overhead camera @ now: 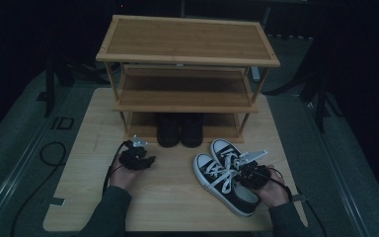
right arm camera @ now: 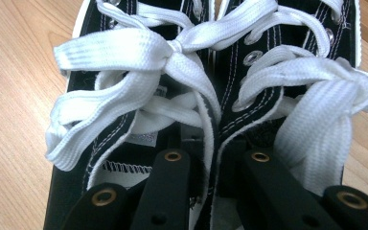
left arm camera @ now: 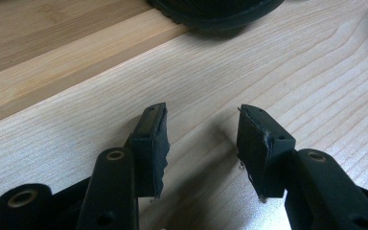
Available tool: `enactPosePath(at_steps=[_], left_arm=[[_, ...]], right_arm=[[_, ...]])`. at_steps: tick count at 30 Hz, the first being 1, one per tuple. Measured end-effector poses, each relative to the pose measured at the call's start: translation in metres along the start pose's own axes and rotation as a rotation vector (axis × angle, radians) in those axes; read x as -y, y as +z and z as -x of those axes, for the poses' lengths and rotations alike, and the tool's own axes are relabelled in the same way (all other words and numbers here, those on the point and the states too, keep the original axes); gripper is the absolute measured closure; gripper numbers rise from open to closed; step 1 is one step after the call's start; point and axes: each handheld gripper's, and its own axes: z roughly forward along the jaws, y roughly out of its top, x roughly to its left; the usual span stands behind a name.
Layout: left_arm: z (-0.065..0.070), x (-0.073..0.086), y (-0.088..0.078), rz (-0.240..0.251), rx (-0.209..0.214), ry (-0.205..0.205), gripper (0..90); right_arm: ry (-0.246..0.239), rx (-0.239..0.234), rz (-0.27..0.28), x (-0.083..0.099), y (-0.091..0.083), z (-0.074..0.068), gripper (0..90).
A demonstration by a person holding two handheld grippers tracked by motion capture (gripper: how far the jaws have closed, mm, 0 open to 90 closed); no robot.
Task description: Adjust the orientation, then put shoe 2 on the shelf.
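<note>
A pair of black canvas sneakers with white laces lies side by side on the table at the right, the near one point(overhead camera: 223, 186) and the far one point(overhead camera: 225, 149). My right gripper point(overhead camera: 250, 171) comes at them from the heel end. In the right gripper view my right gripper point(right arm camera: 214, 160) has one jaw inside each shoe, pinching together the inner walls of the left sneaker point(right arm camera: 108, 132) and the right sneaker point(right arm camera: 249, 96). My left gripper point(overhead camera: 140, 159) rests low over the bare table in front of the rack. Its jaws point(left arm camera: 201, 139) stand open with nothing between them.
A three-tier bamboo shoe rack point(overhead camera: 187, 44) stands at the back of the wooden table point(overhead camera: 168, 202). A pair of black shoes point(overhead camera: 180, 129) sits on its bottom shelf, just beyond my left gripper; one black shoe point(left arm camera: 215, 9) and the shelf's edge point(left arm camera: 76, 62) lie ahead.
</note>
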Motion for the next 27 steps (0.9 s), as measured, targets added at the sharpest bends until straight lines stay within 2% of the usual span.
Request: enactPosePath(at_steps=[15,22,23,27], left_arm=[[0.000,0.000,0.000,0.005,0.002,-0.004,54.1],[0.001,0.000,0.000,0.004,-0.001,-0.002,54.1],[0.000,0.000,0.000,0.004,0.000,-0.002,54.1],[0.000,0.000,0.000,0.004,0.000,-0.003,54.1]], right_arm=[[-0.014,-0.004,0.000,0.000,-0.014,0.013,85.5],[-0.052,-0.018,0.003,-0.003,-0.022,0.018,85.4],[-0.069,-0.025,-0.012,-0.006,-0.025,0.021,85.4],[-0.075,-0.028,-0.014,-0.008,-0.028,0.023,85.4]])
